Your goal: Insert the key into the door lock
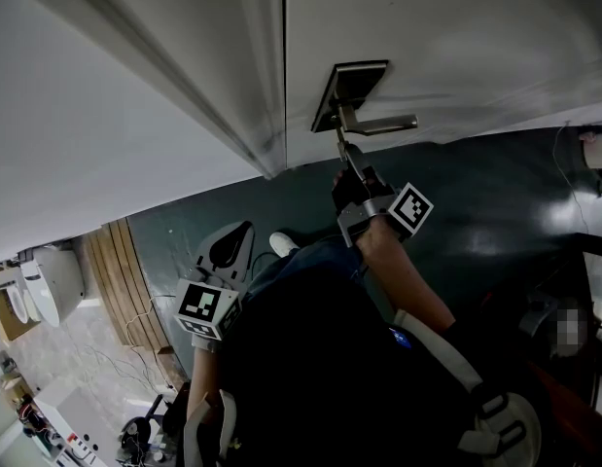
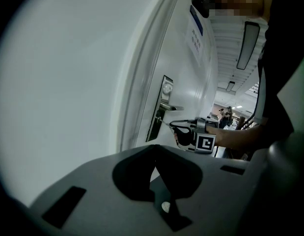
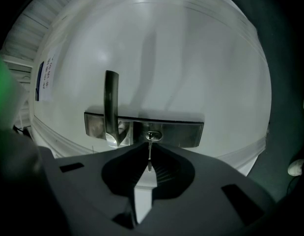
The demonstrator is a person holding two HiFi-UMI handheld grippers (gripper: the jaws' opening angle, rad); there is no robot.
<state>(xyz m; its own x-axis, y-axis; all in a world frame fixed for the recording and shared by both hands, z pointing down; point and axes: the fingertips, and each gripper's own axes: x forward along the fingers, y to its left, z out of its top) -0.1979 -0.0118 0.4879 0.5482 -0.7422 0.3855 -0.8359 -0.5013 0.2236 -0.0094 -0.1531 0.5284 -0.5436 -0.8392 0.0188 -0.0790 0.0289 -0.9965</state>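
The right hand-held gripper (image 3: pixel 150 170) has its jaws pressed together on the key (image 3: pixel 150 154), whose thin blade runs straight up to the keyhole (image 3: pixel 152 135) in the steel lock plate (image 3: pixel 179 131). The tip sits at the slot; how far it has gone in cannot be told. The lever handle (image 3: pixel 111 102) stands on the same plate, beside the keyhole and clear of the key.

Only the right gripper view shows blade and slot lined up. The head view gives the wider layout instead: the white door (image 1: pixel 456 47), the plate high on it near the door's edge (image 1: pixel 284 115), and the right arm reaching up to it. The left gripper view shows the same meeting from the side, plus a paper notice (image 2: pixel 196 36) higher on the door (its print is too small to read).

The left hand-held gripper (image 2: pixel 159 181) has its jaws together with nothing between them, and hangs low and well apart from the lock. Dark floor (image 1: pixel 495 193) lies open below the door, with a white shoe (image 1: pixel 283 244) on it
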